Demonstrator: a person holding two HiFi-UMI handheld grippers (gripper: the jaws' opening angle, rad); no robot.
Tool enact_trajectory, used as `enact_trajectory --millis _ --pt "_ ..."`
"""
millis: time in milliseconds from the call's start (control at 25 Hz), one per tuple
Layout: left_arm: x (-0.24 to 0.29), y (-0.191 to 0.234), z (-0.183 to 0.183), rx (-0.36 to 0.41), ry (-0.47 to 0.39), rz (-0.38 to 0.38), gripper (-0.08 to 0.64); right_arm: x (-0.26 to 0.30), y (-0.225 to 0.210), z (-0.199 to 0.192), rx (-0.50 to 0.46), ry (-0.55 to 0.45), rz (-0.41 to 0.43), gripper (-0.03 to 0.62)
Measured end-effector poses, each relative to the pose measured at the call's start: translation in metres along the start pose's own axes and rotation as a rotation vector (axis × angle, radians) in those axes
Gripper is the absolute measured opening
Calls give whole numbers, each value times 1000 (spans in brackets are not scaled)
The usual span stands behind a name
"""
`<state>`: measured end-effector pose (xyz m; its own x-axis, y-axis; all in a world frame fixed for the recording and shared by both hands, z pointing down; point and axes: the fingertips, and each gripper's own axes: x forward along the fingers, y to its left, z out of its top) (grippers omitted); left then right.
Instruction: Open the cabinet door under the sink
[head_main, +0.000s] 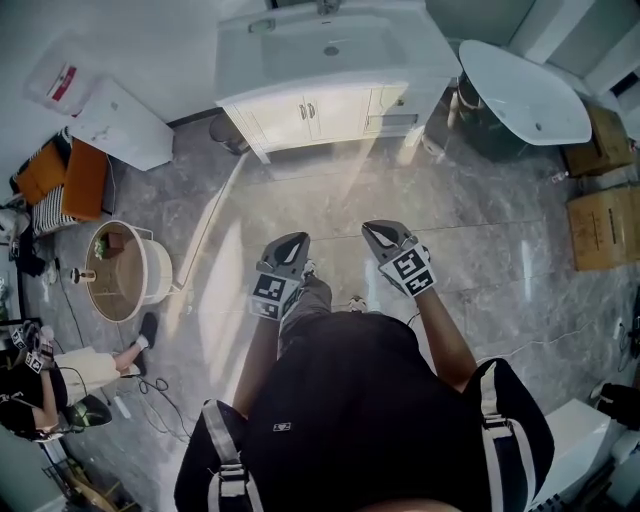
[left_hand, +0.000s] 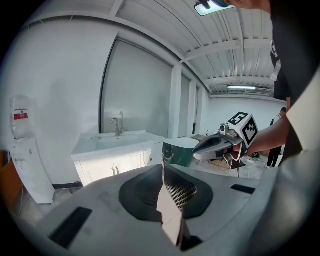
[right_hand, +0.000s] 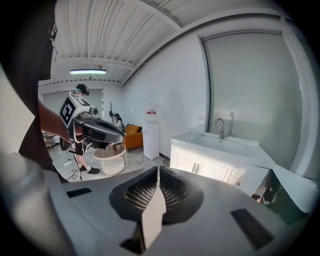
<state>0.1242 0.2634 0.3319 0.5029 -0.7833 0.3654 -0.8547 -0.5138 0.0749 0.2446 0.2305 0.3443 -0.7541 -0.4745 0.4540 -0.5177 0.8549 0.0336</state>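
Head view, nearest first: the person's dark torso fills the bottom, and just ahead of it the left tongs (head_main: 288, 245) and right tongs (head_main: 382, 232) are held side by side above the grey marbled floor (head_main: 480, 260), noses toward the far wall. The left gripper view shows its jaws clenched together with nothing between them, and the right gripper view shows the same, so both tongs are empty. Off toward the left edge of the floor stands a round white stool (head_main: 127, 272). At the far edge of the floor, against the wall, is the white cabinet (head_main: 395, 105) with the sink (head_main: 330, 48) on top; its two cabinet doors (head_main: 285, 118) are shut, and a pair of handles (head_main: 308, 110) sits where they meet, each a short upright bar. A white bathtub (head_main: 525, 90) lies toward the far right corner. The cabinet is straight ahead of both tongs and well apart from them, with bare floor between. The handles line up more closely with the left tongs, while the right tongs point further toward the drawer side. I judge the task not yet begun: the person must walk in and crouch, then part one pair of jaws and close it across an upright handle from the front
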Motion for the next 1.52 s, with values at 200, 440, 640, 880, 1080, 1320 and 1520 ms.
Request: enact_trajectory --millis 200,440,640,880,1080,1320,1520 --pt "11 53 -2 -16 22 -17 20 44 -4 14 -38 51 0 69" --pt "26 117 8 -17 24 -51 20 96 -15 26 -38 99 -16 69" --pt "37 160 6 -27 14 -86 20 128 -24 39 -7 113 -56 69" --pt "52 183 13 -9 -2 -137 20 146 -34 46 6 126 -105 69" --pt "62 197 17 -5 1 -135 20 160 -44 51 -8 130 -98 69" --pt "72 216 18 -28 9 -57 20 180 -75 57 -44 124 -49 69" --pt "88 236 28 -112 -8 99 20 213 -106 61 -93 124 79 69"
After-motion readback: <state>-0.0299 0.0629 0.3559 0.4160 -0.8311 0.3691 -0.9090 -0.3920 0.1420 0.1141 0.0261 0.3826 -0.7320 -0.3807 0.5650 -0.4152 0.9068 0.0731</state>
